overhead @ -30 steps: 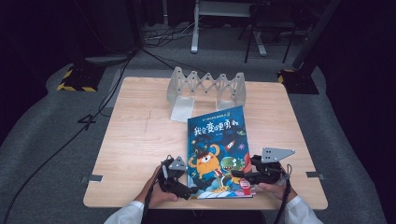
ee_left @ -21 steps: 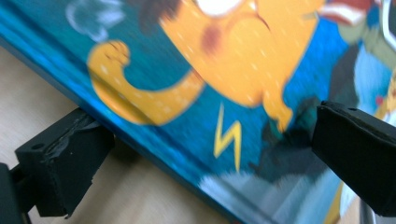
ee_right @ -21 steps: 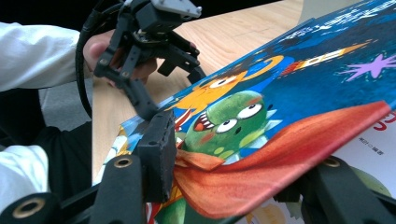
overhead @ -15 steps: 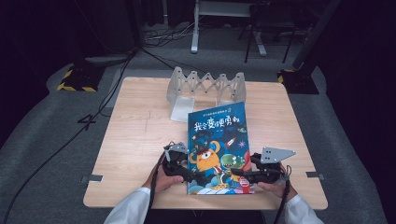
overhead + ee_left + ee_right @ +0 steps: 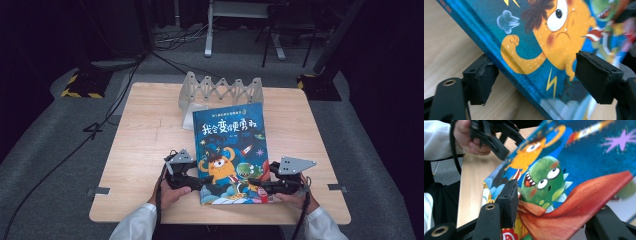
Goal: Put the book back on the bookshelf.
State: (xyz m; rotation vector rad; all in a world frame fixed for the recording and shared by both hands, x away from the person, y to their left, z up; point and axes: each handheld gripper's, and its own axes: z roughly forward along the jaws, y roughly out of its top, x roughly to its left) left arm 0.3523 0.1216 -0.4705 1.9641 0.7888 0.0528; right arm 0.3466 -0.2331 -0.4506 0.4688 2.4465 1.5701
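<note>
High view is showing the bench with the picture book lying long axis away from the person, near end lifting. The rack is standing beyond it. The right gripper is pinching the near right corner; the left gripper is straddling the spine edge, jaws just closing, with a pad apparently not yet pressing.

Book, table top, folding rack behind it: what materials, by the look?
Book: likely hardcover board with a glossy printed cover; thick stiff edge and sheen in the left gripper view. Table: pale wood or wood-look laminate, matte, faint grain lines. Rack: zigzag accordion frame in light grey, probably plastic or painted metal; too far off to tell.
</note>
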